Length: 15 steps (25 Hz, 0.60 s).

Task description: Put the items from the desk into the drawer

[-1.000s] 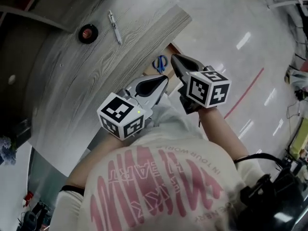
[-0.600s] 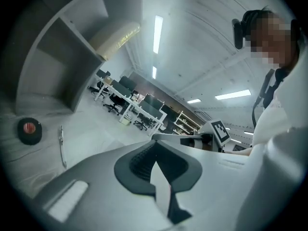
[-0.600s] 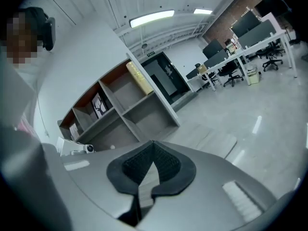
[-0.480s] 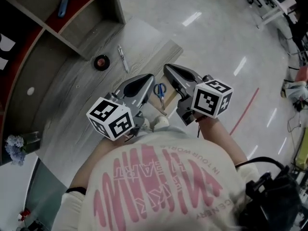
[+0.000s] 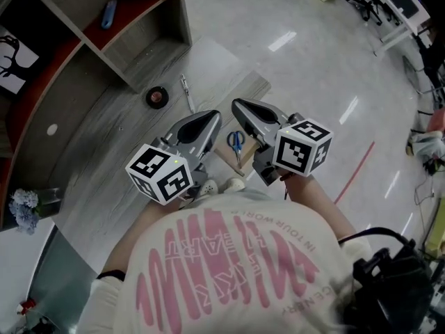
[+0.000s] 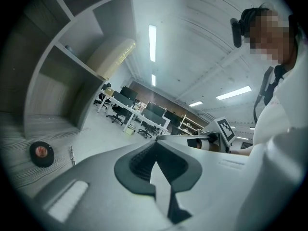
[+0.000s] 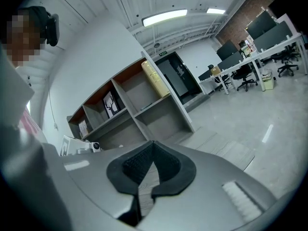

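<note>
Jaws together, empty, on left gripper point(image 5: 207, 119) and right gripper point(image 5: 242, 108); pen point(image 5: 186, 92) lies ahead of left, axis running away.

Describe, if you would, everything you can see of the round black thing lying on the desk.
The round black thing looks like a flat roll or disc, a dark rim around a reddish centre; whether it is tape cannot be told. It lies flat on the grey wood-grain desk, close to the foot of the open shelf unit. A pen lies beside it, apart. Only the desk touches it.
</note>
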{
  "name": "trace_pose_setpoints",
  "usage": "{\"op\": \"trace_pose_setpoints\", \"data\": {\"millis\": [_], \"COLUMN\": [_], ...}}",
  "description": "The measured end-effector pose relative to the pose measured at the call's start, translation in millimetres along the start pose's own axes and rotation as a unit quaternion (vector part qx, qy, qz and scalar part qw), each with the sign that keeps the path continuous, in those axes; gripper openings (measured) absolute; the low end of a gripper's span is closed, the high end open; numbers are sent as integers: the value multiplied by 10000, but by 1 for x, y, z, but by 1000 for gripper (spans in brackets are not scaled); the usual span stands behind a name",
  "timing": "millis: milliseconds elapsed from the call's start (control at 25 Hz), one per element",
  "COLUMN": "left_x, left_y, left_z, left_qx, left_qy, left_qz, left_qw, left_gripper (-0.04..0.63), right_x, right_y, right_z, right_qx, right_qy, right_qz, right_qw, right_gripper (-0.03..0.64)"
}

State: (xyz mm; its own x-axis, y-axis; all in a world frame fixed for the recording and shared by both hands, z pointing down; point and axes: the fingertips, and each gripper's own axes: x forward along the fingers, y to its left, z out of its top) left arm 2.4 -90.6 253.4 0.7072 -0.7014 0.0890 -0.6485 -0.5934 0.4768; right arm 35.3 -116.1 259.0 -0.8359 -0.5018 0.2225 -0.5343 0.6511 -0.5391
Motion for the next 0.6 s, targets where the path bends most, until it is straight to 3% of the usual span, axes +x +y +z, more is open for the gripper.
{"op": "trace_pose_setpoints", "data": {"millis": [360, 600], "left_x": [-37, -83], "left_y": [21, 61], "left_z": [2, 1], "left_qx": [-80, -251], "left_qy": [-27, -115], "left_qz": [506, 819], "left_qw": [9987, 9963], "left_gripper": [18, 18], "right_x": [30, 74], "right_y": [22, 34], "right_z": [-8, -24], "right_qx": [-48, -146], "right_qy": [325, 504], "right_qz": [224, 184], "right_qw": [9992, 9985], "right_gripper": [5, 5]}}
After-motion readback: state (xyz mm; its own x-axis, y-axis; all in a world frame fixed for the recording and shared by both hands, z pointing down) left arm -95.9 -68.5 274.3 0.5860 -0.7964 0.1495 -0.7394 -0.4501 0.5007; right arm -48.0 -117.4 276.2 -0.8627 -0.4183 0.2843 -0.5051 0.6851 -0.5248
